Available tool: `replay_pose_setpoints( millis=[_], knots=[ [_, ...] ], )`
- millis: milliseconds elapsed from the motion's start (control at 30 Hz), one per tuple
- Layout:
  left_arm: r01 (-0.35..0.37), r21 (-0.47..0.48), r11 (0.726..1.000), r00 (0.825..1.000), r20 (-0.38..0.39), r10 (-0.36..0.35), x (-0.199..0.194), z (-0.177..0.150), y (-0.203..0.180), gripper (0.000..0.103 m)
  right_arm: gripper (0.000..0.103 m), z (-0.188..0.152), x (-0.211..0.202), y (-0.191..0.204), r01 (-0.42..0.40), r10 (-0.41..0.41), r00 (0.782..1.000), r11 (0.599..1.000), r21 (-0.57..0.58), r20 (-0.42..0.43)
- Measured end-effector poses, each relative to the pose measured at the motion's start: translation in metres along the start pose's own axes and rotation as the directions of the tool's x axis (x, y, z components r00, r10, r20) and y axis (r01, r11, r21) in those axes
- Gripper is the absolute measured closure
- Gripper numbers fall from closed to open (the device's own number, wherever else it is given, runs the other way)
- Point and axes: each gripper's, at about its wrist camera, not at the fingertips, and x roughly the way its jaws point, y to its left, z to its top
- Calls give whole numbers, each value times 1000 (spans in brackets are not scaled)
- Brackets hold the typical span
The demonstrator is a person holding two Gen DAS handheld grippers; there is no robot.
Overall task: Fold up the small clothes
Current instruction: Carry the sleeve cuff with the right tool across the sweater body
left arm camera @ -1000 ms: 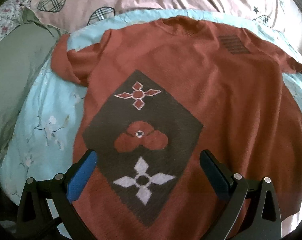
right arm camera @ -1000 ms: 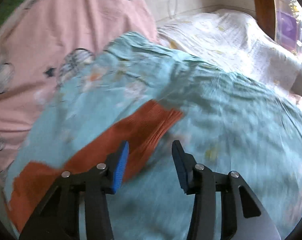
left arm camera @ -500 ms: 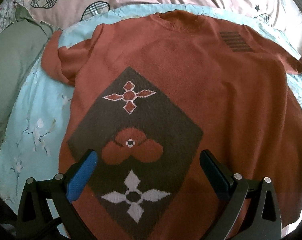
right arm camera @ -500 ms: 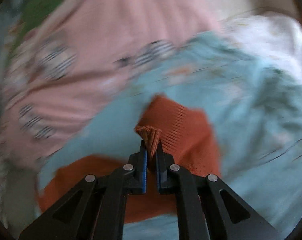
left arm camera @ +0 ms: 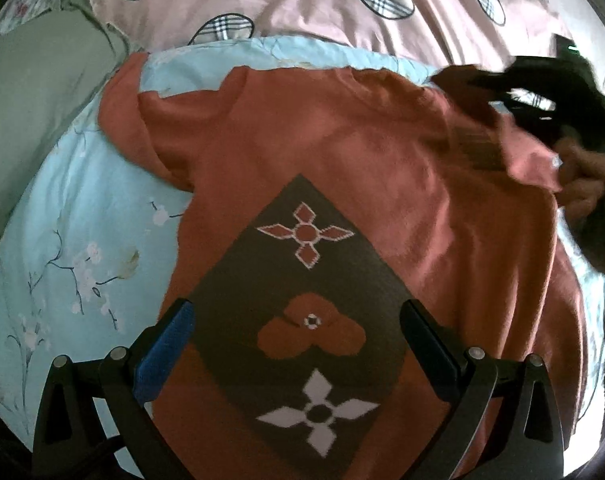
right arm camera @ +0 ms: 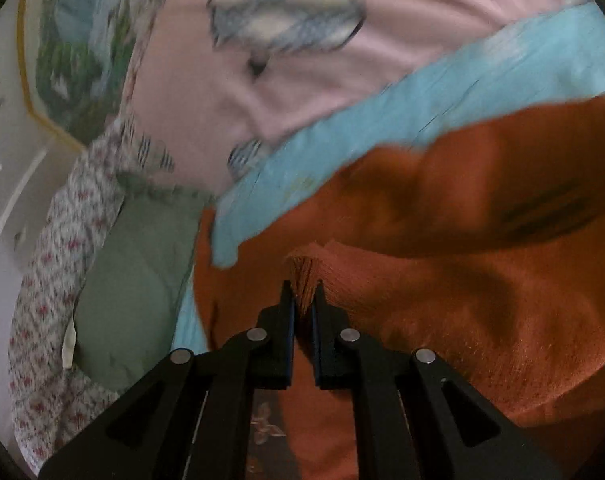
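A bed (left arm camera: 102, 20) fills both views, covered by a pink quilt with plaid patches at the far side and a pale blue floral sheet (left arm camera: 70, 240) nearer. A green pillow (left arm camera: 30, 100) lies at the far left.

Spread face up on the blue sheet is a rust-orange knitted sweater (left arm camera: 342, 160), the garment being folded. Its neckline points to the far side, and a dark diamond panel (left arm camera: 298, 300) with flower motifs sits on the front. The left sleeve (left arm camera: 122, 120) lies bunched at the far left.

The right gripper (right arm camera: 302, 300) has its fingers clamped together on a pinch of ribbed orange knit, apparently the right sleeve cuff (right arm camera: 302, 276), lifted above the body of the sweater. The left wrist view shows this gripper only as a dark blur at the far right, so the exact hold is hard to confirm.

The left gripper (left arm camera: 298, 332) hovers over the lower part of the sweater, its fingers wide apart and holding nothing.

To do this step well, the right gripper probably ought to carry the sleeve inward across the chest and lay it flat, keeping the fold line straight along the sweater's side. The free left gripper could press the body down so the knit does not drag or wrinkle.
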Motion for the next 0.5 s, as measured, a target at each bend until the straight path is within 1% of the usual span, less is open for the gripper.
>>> replay_pose_setpoints(
  millis=[100, 267, 433, 500],
  knots=[
    [12, -12, 1000, 1000, 6, -12, 0, 1, 10, 1, 95, -14, 36, 13, -14, 14, 998, 1000, -3, -57],
    [5, -24, 1000, 1000, 6, -5, 6, 3, 22, 1, 95, -27, 74, 23, -38, 39, 993, 999, 5, -112],
    [31, -49, 998, 1000, 4, -30, 14, 9, 30, 1, 95, -31, 86, 29, -46, 43, 991, 999, -26, -125],
    [43, -56, 997, 999, 7, -43, 15, 11, 30, 1, 92, -32, 85, 33, -79, 73, 990, 996, -46, -123]
  ],
)
